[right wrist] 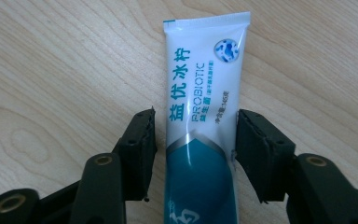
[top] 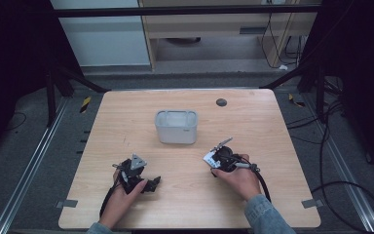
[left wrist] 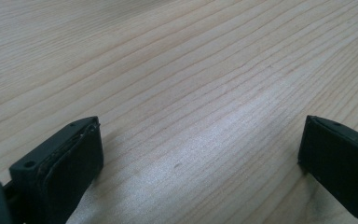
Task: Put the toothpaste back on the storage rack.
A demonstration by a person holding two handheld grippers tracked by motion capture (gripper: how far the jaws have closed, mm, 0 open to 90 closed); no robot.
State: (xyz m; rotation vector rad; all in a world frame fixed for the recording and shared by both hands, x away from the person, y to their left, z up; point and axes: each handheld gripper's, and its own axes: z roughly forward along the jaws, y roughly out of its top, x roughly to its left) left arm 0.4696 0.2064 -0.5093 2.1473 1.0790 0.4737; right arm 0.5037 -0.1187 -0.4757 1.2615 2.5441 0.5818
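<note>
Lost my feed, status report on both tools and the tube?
Left tool open over bare table, idle. Right tool astride the toothpaste tube, pads at its sides, grip unconfirmed. Tube flat on table. Nothing in the way; grey bin stands apart.

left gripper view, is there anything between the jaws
No, the left gripper has its jaws wide apart over the bare wooden table, nothing lying between them.

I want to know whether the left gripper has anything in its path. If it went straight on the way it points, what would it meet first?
Probably just the bare wooden table. The left gripper points low across it with its jaws wide apart and nothing between them, and the way ahead looks free as far as its own view reaches.
</note>
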